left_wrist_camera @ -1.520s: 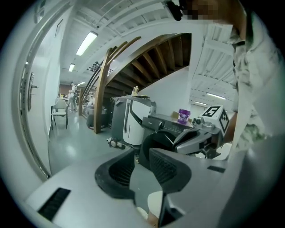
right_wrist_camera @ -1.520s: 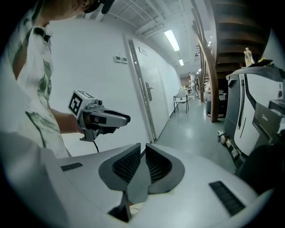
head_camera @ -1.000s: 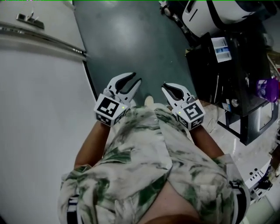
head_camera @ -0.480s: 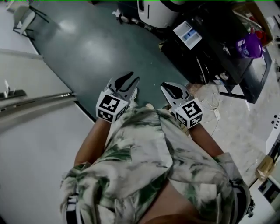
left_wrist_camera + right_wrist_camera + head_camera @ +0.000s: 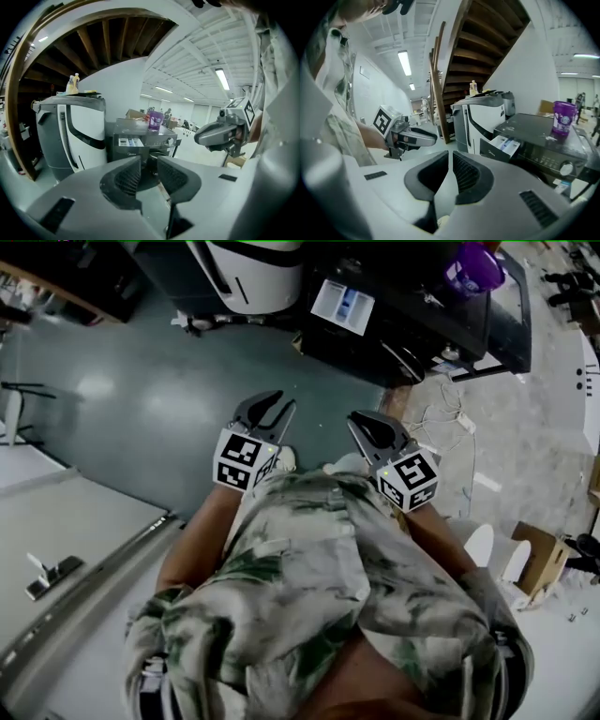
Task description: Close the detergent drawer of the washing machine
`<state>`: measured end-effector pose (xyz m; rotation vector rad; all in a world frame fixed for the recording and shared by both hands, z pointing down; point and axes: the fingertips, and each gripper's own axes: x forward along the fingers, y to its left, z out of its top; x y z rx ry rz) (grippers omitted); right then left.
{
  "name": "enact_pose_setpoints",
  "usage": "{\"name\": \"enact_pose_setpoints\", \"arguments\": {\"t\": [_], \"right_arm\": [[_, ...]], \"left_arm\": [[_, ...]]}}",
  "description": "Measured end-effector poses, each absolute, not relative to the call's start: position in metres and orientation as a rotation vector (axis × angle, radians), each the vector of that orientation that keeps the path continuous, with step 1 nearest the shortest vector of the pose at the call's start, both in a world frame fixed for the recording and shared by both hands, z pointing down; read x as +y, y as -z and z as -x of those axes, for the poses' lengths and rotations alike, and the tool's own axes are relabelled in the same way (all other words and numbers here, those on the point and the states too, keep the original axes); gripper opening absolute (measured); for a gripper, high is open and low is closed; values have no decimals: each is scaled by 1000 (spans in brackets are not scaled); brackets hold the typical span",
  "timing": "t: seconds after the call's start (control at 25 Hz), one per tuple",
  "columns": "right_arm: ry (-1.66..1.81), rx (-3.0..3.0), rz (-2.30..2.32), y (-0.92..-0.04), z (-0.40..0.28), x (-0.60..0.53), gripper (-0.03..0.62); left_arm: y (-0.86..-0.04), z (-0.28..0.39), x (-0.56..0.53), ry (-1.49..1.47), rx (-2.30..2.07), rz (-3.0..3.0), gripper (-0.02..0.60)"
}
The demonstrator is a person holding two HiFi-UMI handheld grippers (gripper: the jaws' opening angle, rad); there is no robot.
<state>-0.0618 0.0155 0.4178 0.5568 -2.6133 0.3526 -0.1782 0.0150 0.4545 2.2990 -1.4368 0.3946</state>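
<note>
Clearly the person had turned to face the work: a second earlier the black front-loading washing machine [image 5: 412, 329] sat at the right edge of the head view, and now it lay across the top, ahead of both grippers, while the pale counter had slid off to the lower left. Its white plastic detergent drawer [image 5: 342, 306] stood pulled out of the machine's upper left corner, blue compartments showing, beside a tall white rounded appliance [image 5: 253, 273] and below a purple plastic cup [image 5: 472, 268] on the machine's top. The left gripper [image 5: 284, 399] had its jaws parted with only floor between them; the right gripper [image 5: 358, 420] had its jaws drawn almost together, empty too. Both were held close to the patterned shirt, well apart from the drawer. I judged the task barely begun: the turn lined the body up, but the reach and the push on the drawer front were yet to come.
</note>
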Motion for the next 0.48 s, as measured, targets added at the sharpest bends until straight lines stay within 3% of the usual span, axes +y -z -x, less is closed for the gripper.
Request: {"name": "enact_pose_setpoints", "arguments": {"t": [0.48], "right_arm": [[-414,-2542,-901,-414,-19,-21,49]], "left_arm": [[-487,124,-67,-448,-1276,-2352,107]]}}
